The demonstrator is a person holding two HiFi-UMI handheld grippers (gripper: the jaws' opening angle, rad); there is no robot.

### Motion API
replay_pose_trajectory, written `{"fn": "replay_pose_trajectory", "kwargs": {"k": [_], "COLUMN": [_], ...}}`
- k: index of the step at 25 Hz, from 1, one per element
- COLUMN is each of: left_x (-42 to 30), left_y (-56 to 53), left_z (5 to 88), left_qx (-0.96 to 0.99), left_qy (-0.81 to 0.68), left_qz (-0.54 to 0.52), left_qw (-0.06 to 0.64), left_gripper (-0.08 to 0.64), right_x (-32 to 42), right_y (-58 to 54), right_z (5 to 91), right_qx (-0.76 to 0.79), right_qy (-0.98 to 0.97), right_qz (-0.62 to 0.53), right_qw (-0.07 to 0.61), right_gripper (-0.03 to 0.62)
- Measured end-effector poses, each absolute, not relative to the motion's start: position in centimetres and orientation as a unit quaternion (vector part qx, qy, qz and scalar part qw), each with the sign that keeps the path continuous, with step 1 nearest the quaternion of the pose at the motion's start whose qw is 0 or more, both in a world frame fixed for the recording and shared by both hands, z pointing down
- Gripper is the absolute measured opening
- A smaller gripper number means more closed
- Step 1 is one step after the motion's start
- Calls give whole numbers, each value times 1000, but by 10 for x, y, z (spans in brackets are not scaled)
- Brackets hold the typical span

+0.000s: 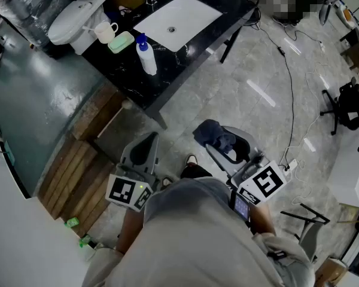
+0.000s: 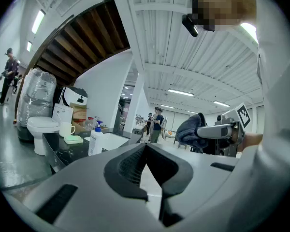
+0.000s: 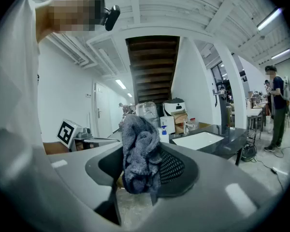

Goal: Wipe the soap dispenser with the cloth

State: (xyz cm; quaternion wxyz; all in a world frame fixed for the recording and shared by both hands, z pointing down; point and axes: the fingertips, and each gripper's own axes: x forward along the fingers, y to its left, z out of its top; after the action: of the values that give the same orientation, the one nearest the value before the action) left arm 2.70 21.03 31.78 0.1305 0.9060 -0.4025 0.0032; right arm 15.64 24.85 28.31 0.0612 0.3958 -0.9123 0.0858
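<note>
The soap dispenser (image 1: 146,57), a white bottle with a blue pump, stands on the black counter (image 1: 122,70) beside the white sink (image 1: 176,21). It also shows far off as the dispenser (image 2: 95,140) and the dispenser (image 3: 164,132). My right gripper (image 1: 224,143) is held low over the floor, well short of the counter, shut on a dark grey-blue cloth (image 1: 214,135). The cloth (image 3: 139,151) bunches between the jaws and hides the fingertips. My left gripper (image 1: 148,143) hangs beside it, shut and empty, its jaws meeting in the left gripper view (image 2: 146,151).
A cup (image 1: 105,32) and a green soap dish (image 1: 121,42) sit on the counter's left end, by a toilet (image 1: 72,20). Wooden steps (image 1: 78,172) lie at the left. A cable (image 1: 290,94) runs across the tiled floor. An office chair (image 1: 347,106) stands at the right.
</note>
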Motion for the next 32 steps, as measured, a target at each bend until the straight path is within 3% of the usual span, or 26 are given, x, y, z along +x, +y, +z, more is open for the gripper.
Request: {"fn": "replay_pose_trajectory", "kwargs": {"k": [16,32], "left_x": [31,66], "left_y": [203,176], "left_z": [319,321], "left_qx": [902,881], "left_qy": [-411,-460], "left_qz": [3,32], "left_qw": [128,108], "left_gripper": [6,6], "right_x": [165,228], "right_y": [241,218], "right_z": [280,292], "right_qx": [388,377], "right_qy": [-915,-917], "right_qz": [101,130], "right_qw": [43,9], "right_gripper": [181,184]}}
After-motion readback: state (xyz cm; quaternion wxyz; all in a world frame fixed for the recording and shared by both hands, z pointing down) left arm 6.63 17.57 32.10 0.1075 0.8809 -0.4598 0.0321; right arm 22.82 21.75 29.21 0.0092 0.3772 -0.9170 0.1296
